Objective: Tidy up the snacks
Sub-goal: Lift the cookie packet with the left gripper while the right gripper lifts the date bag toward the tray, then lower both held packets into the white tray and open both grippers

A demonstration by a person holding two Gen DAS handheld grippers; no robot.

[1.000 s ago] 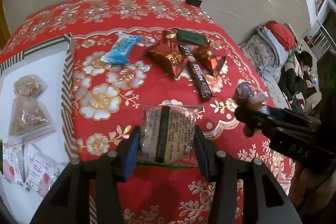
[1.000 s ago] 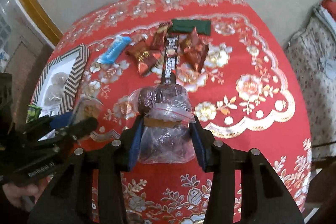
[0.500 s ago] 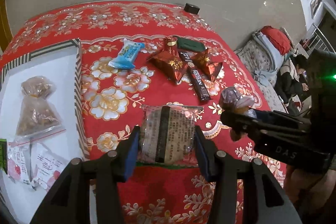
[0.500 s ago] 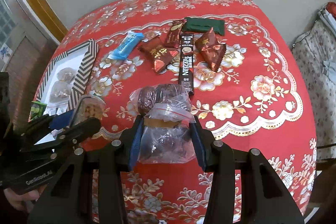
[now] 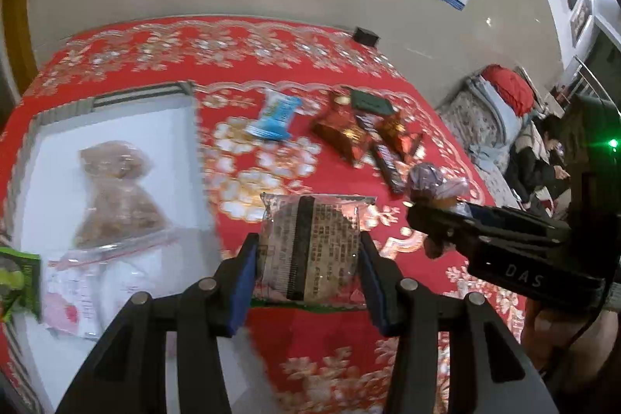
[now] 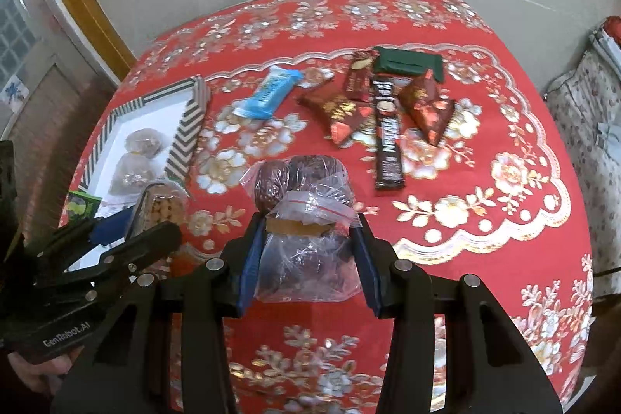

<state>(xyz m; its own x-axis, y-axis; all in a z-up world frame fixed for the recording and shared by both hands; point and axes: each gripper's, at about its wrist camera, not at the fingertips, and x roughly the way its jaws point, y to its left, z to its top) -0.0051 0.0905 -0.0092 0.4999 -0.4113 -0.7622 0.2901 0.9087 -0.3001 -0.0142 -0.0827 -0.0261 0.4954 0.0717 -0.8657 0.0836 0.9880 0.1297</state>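
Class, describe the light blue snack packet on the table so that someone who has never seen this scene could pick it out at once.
Start at the red floral tablecloth and find the white box with the striped rim on its left side. Just right of the box lies the light blue packet, slanted, left of a cluster of dark red wrappers. It is the only blue wrapper among the loose snacks.

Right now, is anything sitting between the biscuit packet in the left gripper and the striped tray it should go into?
Nothing visible blocks it. The left gripper holds the biscuit packet above bare tablecloth, and the striped tray lies just to its left. The tray's near end already holds a clear bag and small packets; its far end is bare.
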